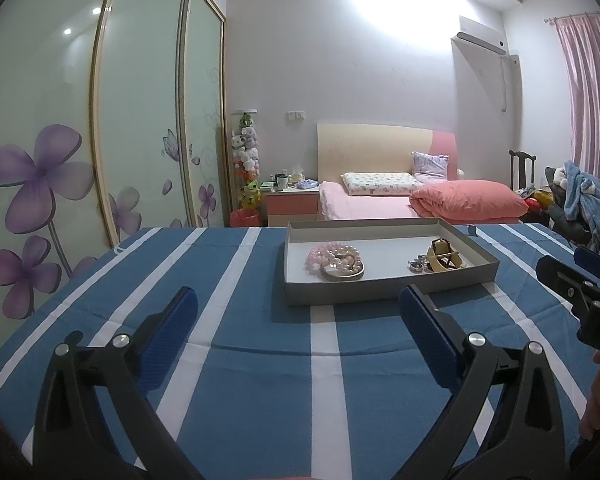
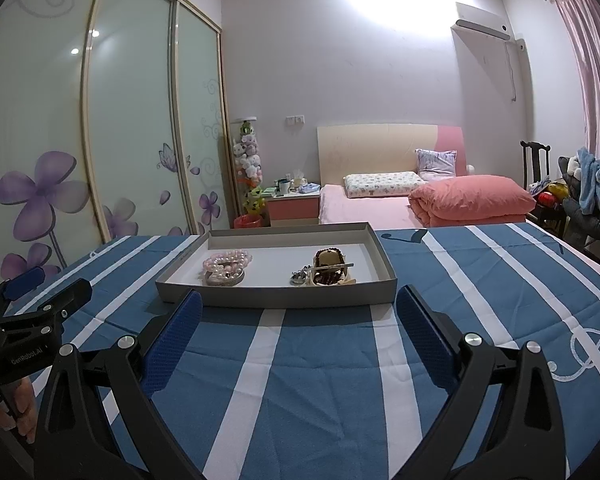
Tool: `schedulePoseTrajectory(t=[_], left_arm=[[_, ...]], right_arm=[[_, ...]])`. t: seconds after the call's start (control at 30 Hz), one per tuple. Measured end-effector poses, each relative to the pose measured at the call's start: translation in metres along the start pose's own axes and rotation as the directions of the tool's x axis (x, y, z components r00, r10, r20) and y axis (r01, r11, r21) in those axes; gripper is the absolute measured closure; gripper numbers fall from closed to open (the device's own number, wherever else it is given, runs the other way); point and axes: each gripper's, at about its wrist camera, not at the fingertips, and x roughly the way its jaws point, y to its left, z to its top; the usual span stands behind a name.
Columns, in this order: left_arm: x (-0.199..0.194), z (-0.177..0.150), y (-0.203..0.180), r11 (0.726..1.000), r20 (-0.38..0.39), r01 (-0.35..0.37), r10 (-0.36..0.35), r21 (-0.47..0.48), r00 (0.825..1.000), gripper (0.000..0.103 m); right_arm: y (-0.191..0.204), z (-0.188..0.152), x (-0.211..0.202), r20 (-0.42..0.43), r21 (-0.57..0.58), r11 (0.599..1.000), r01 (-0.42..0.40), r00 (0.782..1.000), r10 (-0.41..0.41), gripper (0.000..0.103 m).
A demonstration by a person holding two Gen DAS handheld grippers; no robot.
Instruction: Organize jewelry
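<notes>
A shallow grey tray (image 1: 384, 290) (image 2: 276, 296) rests on a blue-and-white striped cloth. In its left part lies a pile of pink and pearl bead bracelets (image 1: 336, 260) (image 2: 226, 264) over a metal bangle. On the tray's right side sit a dark bead string on a beige holder (image 1: 444, 258) (image 2: 330, 270) and a small silver piece (image 1: 416, 266) (image 2: 299, 277). My left gripper (image 1: 298, 306) is open, short of the tray's near edge, holding nothing. My right gripper (image 2: 298, 308) is open too, its blue fingertips level with the tray's front wall, nothing between them.
The striped cloth (image 2: 324, 380) covers a table that ends just past the tray. Beyond it stand a pink bed (image 1: 420, 196), a nightstand (image 1: 292, 200), sliding wardrobe doors with purple flowers (image 1: 40, 184), and a chair piled with clothes (image 1: 580, 204).
</notes>
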Motion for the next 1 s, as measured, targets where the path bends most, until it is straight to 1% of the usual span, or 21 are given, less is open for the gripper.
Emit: schedulePoseTrajectory(t=[1.0], left_arm=[[0.001, 0.0009, -0.001, 1.0, -0.007, 0.005, -0.005, 0.0, 1.0, 0.004]], right_arm=[[0.0001, 0.0006, 0.0005, -0.002, 0.002, 1.0, 0.0, 1.0, 0.0, 0.006]])
